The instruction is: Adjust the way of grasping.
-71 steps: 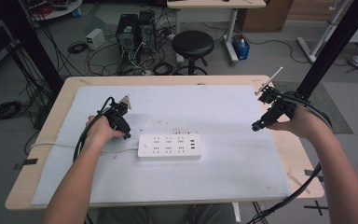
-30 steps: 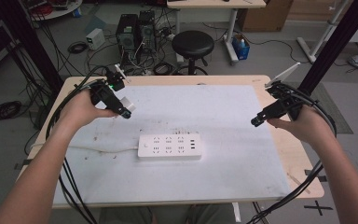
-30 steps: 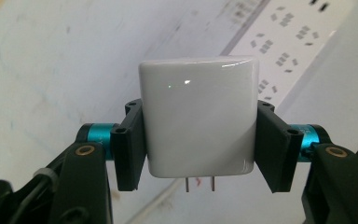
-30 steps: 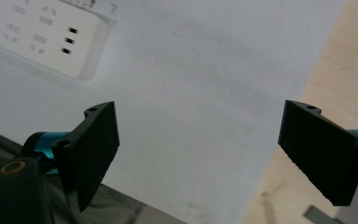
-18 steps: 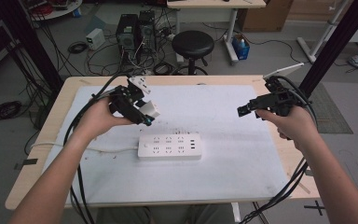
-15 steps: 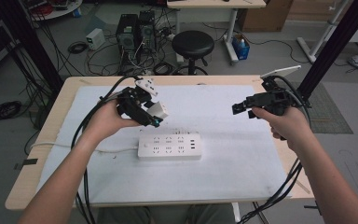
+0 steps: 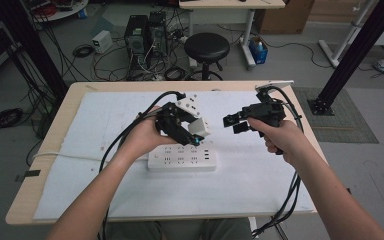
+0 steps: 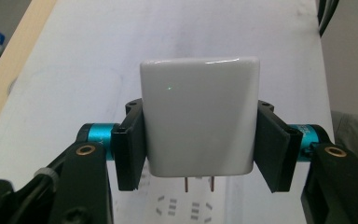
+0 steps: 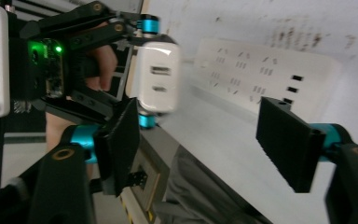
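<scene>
White charger pinched in my left gripper; right gripper spread, empty. I'd level its prongs above the power strip.

White on white, black and teal beside.
Glossy white charger above white power strip; gripped by black pads on teal mounts; copper-toned prongs.

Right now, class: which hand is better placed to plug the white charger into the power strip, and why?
Left. The left gripper already clamps the white charger, prongs pointing down above the power strip. The right gripper is open and holds nothing.
</scene>
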